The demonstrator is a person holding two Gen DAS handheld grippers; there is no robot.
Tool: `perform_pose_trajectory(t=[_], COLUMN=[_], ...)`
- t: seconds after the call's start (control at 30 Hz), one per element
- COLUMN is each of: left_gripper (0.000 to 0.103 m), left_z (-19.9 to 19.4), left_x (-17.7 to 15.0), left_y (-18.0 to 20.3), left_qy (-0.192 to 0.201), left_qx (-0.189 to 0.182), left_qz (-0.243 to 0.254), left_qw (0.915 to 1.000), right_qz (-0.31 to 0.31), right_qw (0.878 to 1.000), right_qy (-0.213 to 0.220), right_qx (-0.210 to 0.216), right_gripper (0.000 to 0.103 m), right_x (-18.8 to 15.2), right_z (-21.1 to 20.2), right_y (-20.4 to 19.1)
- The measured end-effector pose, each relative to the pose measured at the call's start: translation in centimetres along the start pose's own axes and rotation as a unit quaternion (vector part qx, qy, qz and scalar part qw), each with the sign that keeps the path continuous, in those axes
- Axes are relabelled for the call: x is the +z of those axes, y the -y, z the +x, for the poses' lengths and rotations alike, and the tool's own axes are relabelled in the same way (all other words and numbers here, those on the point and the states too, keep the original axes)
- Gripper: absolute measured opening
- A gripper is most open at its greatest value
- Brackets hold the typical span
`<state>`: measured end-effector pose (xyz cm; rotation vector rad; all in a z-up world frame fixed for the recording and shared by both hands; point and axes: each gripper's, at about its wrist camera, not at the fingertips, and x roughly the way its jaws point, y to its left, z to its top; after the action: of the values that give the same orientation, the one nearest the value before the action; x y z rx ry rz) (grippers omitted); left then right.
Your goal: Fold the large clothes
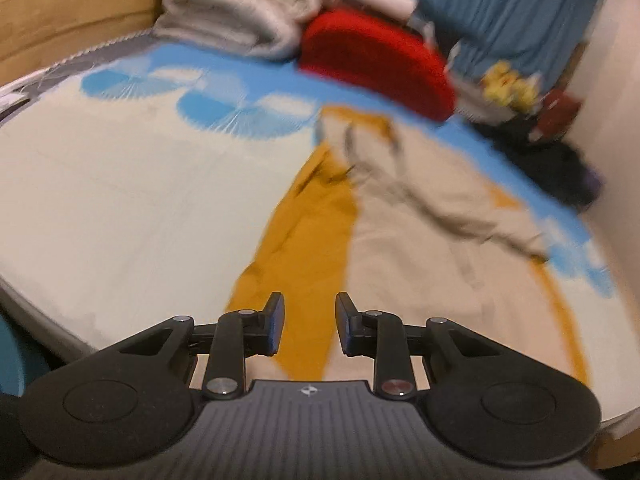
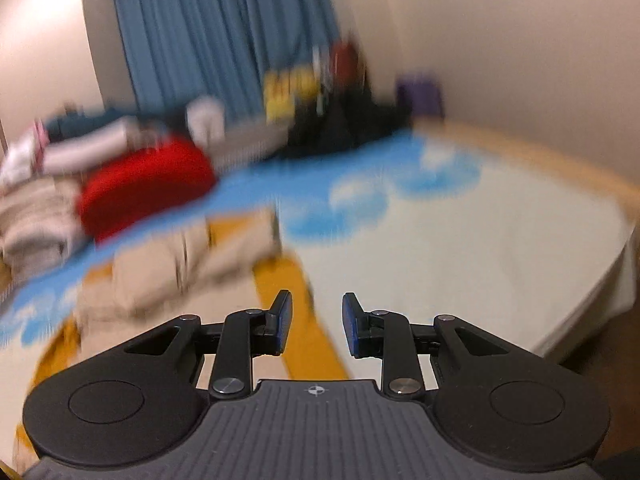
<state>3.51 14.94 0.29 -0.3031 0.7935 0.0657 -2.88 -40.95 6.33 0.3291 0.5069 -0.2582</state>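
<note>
Mustard-and-beige garment [image 1: 360, 208] lies spread on the bed ahead of both tools, jaws apart, nothing between them.

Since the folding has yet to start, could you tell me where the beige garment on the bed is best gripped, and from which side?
Probably at its near hem. The beige garment lies spread over the mustard cloth, its far end rumpled. Both the left gripper and the right gripper stand open and empty above the near side, so come in low from there, one at each near corner.
</note>
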Motion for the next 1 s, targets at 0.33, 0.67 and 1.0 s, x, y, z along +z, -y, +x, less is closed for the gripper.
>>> perform_pose_trajectory(t=[0.33,0.67,1.0], left_gripper=[0.032,0.032,0.012], left_z=[6.3,7.9,6.8], left_x=[-0.3,-1.8,-2.0], left_y=[-4.9,-4.7,-4.7], left_qy=[-0.098,-0.122,-0.124], left_qx=[0.087,0.105,0.089], left_qz=[-0.067,-0.024,-0.035], left_qw=[0.9891,0.9867,0.9876], right_qz=[0.013,0.009,0.031], right_qw=[0.984,0.973,0.979], right_qy=[-0.164,-0.219,-0.195], right_qx=[-0.062,-0.073,-0.042], right_gripper=[0.029,0.029,0.003], right_x=[-3.5,-6.0,-5.0], right_z=[11.2,12.6,11.0], right_y=[1.2,1.6,1.7])
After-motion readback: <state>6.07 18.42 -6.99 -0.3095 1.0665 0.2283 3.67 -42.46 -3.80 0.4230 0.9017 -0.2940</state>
